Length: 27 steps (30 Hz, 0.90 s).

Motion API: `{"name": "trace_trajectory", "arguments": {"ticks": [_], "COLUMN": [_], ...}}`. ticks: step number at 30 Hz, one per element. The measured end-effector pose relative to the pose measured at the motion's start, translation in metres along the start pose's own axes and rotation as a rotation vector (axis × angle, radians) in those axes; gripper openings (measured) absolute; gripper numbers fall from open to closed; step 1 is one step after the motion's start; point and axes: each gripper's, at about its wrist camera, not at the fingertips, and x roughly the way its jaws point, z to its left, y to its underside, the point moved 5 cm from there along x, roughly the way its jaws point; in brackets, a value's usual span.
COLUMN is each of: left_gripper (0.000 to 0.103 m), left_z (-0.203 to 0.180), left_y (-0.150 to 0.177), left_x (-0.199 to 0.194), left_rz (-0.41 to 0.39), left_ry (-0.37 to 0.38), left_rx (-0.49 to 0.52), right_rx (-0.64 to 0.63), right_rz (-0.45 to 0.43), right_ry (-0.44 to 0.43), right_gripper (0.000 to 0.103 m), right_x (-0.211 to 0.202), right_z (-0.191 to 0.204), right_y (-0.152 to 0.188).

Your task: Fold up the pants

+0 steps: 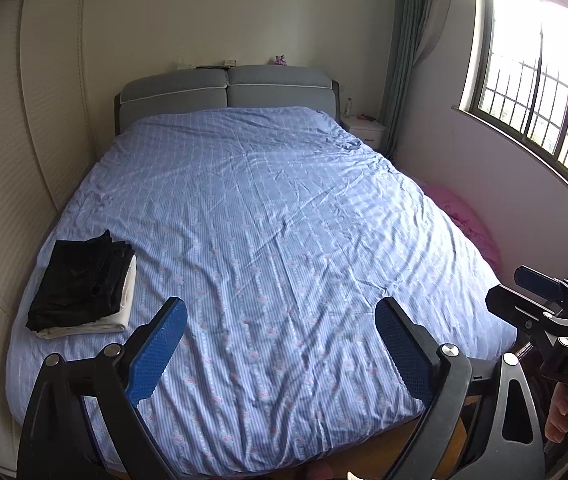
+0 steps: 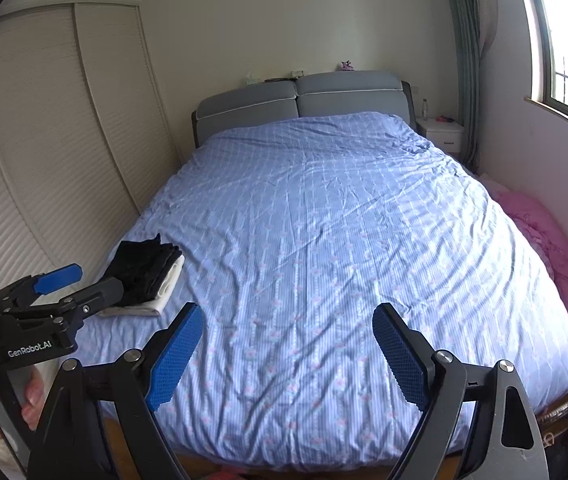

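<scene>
Pants (image 1: 78, 280), black and folded, lie on top of a folded white cloth (image 1: 124, 312) near the bed's foot, on its left edge by the wardrobe (image 1: 8, 168). The bed (image 1: 268, 240) fills the room, covered by a creased blue quilt with a small pink pattern, its grey headboard (image 1: 228, 88) against the far wall. A barred window (image 1: 539, 92) lets light in on the right, with a curtain (image 1: 407, 40) beside it. A pink heap (image 1: 467, 216) sits between bed and window wall. A white nightstand (image 1: 363, 128) stands in the far corner. The left gripper (image 1: 280, 344) hangs over the foot of the bed, its fingers (image 1: 160, 348) spread wide and holding nothing. The right gripper (image 2: 287, 348) hangs beside it, fingers (image 2: 399, 356) likewise wide apart and bare. Both are well apart from the pants.
</scene>
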Motion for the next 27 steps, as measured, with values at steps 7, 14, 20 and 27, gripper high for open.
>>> {"name": "trace_trajectory", "arguments": {"ticks": [7, 14, 20, 27], "left_gripper": [0.097, 0.099, 0.101, 0.101], "left_z": [-0.026, -0.038, -0.042, -0.045], "left_y": [0.0, 0.006, 0.008, 0.008], "left_x": [-0.01, -0.012, -0.014, -0.018], "left_rz": [-0.014, -0.005, -0.003, -0.021], "left_ry": [0.004, 0.034, 0.037, 0.005], "left_rx": [0.037, 0.011, -0.011, 0.012], "right_rx": [0.007, 0.016, 0.018, 0.014], "right_rz": [-0.022, -0.022, -0.022, -0.029], "right_ry": [0.006, 0.009, 0.016, 0.019], "right_gripper": [0.088, 0.088, 0.088, 0.088], "right_x": [-0.016, -0.023, -0.027, -0.03], "right_z": [-0.02, -0.033, -0.041, -0.042], "right_y": [0.007, 0.012, 0.014, 0.015]}}
